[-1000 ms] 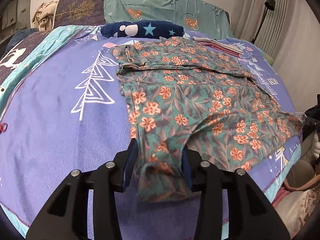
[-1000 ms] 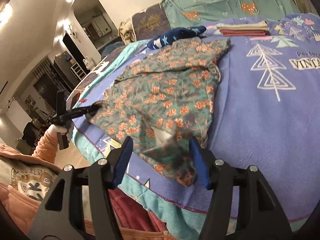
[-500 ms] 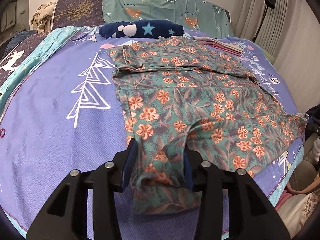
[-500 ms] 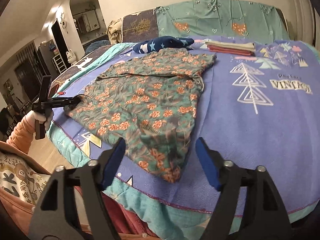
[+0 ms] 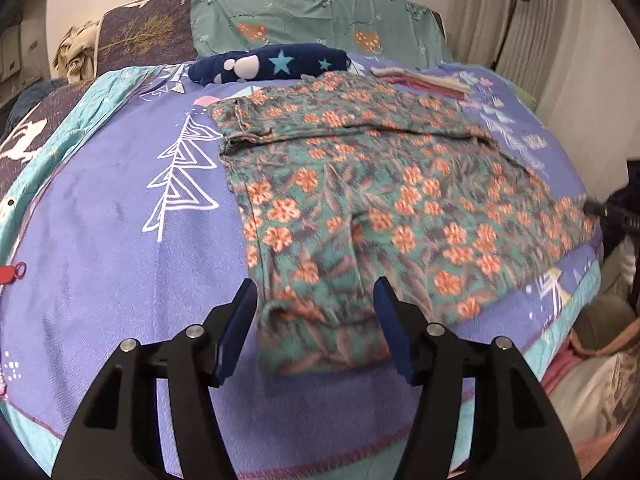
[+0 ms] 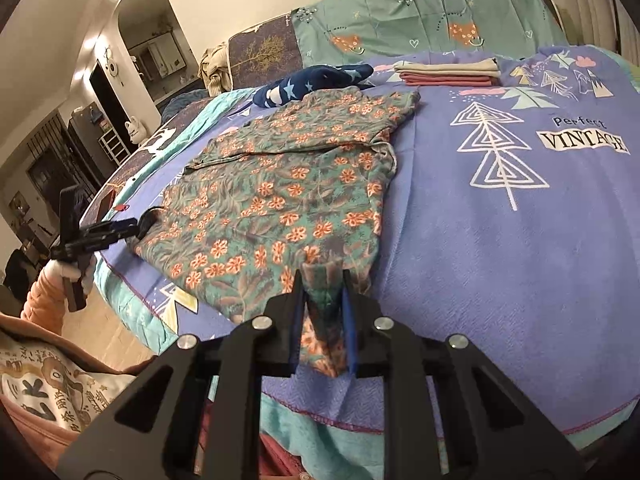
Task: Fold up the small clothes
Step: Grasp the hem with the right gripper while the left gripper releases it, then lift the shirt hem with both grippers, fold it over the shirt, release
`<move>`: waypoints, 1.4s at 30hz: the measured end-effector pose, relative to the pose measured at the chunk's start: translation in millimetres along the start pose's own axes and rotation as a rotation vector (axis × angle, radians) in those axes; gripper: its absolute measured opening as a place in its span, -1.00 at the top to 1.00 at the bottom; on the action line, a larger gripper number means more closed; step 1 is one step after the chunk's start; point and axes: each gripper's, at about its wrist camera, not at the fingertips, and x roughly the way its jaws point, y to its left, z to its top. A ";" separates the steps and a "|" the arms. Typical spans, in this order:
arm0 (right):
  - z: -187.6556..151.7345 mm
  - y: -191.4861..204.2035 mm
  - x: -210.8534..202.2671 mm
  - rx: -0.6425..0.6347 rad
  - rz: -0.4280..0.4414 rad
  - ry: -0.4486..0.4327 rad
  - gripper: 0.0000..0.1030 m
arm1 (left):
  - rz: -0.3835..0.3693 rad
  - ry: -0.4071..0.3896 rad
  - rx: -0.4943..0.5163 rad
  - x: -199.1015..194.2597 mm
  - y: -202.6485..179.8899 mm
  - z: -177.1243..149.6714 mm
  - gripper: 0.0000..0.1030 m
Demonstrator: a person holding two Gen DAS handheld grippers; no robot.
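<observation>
The floral trousers (image 5: 360,184) lie spread flat on the purple bedspread (image 5: 112,240) of the bed. At one leg cuff the left tongs (image 5: 316,300) have just been opening and stand released, the cuff lying loose between the fingers. At the other cuff the right tongs (image 6: 322,292) have just been closing and are clenched on bunched floral cloth, which seems slightly lifted there, though blur hides the contact.
</observation>
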 end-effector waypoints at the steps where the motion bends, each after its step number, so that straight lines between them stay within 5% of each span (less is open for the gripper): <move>1: 0.5 -0.3 1.9 0.004 -0.003 0.002 0.69 | 0.008 0.007 0.009 0.9 -1.5 -1.3 -0.19; 18: 8.0 -4.4 15.9 0.049 -0.016 0.014 0.70 | 0.028 -0.029 0.154 -12.1 -19.5 -4.4 -0.24; 22: 7.5 -4.6 16.5 0.055 -0.023 0.017 0.70 | 0.116 0.002 0.251 6.1 -32.6 0.3 -0.24; 26: 6.9 -5.9 17.4 0.066 -0.029 0.018 0.70 | 0.243 0.006 0.122 16.9 -0.5 20.0 0.02; 29: 6.5 -5.9 16.4 0.068 -0.030 0.015 0.70 | 0.153 -0.038 0.037 6.7 15.0 25.8 0.02; 33: 7.3 -6.9 18.2 0.075 -0.030 0.017 0.70 | 0.030 -0.030 0.083 2.1 3.8 19.0 -0.02; 40: 10.8 -4.9 24.2 0.074 -0.025 0.021 0.69 | 0.054 0.017 0.004 27.0 20.2 20.4 0.01; 42: 11.6 -3.9 23.1 0.075 -0.030 0.013 0.71 | 0.027 0.004 -0.016 27.2 24.4 23.6 0.59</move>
